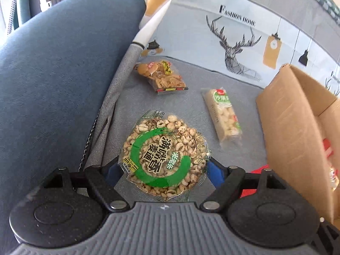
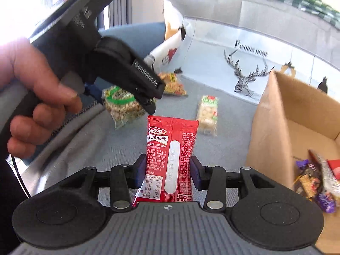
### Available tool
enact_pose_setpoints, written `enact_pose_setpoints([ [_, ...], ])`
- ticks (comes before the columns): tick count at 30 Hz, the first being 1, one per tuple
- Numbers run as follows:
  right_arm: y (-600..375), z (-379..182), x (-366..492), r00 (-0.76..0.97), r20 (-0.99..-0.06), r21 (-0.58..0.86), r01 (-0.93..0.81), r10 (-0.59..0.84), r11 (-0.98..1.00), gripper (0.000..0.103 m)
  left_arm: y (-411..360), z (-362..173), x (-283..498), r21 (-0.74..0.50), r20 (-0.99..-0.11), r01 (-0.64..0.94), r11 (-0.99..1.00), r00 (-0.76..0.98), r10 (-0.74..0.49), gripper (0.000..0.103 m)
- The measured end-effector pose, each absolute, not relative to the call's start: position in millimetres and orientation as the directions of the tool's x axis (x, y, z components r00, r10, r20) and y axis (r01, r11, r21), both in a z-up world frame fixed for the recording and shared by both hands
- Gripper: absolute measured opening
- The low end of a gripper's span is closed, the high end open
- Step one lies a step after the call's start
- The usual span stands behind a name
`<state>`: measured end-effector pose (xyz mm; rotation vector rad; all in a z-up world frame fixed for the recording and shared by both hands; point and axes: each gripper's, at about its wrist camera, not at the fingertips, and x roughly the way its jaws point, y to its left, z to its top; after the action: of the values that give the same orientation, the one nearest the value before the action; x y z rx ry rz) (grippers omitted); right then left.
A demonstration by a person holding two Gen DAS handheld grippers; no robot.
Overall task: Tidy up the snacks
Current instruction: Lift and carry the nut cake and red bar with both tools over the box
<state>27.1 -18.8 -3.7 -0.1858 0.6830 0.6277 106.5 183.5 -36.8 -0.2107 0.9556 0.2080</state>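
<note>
Now round puffed-grain pack (image 1: 164, 155) clamped between wide left jaws, red sachet (image 2: 170, 161) pinched upright between narrower right jaws.

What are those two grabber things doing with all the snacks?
A person is tidying snacks off a grey sofa cushion into a cardboard box. The left gripper is clamped on a round pack of puffed grains with a green ring. The right gripper is squeezing a red spicy snack packet. Two more packs lie on the cushion: a cracker bag and a long white snack pack. The box already has a few snacks inside.
</note>
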Motion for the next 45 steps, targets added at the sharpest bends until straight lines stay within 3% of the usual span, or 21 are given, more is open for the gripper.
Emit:
enact_pose_setpoints([
  [9,-64,57,28,0.694,-0.504,0.078,-0.556,0.514,0.828,0.044,171,-5,99,-0.138,-0.757,-0.258,0.956,0.650,0.066,0.085],
  [18,-148,112,88,0.835,-0.367,0.117,-0.396,0.410,0.911,0.045,126,22,103,-0.146,-0.639,-0.142,0.979,0.769,0.017,0.085],
  [27,-215,74,119,0.862,-0.421,0.175,-0.228,0.282,0.958,0.044,70,36,118,-0.158,-0.544,-0.017,0.987,0.836,-0.073,0.085],
  [45,-258,60,120,0.875,-0.438,0.125,-0.167,0.205,0.978,0.045,-23,22,138,-0.164,-0.523,0.175,0.971,0.819,-0.236,0.085],
])
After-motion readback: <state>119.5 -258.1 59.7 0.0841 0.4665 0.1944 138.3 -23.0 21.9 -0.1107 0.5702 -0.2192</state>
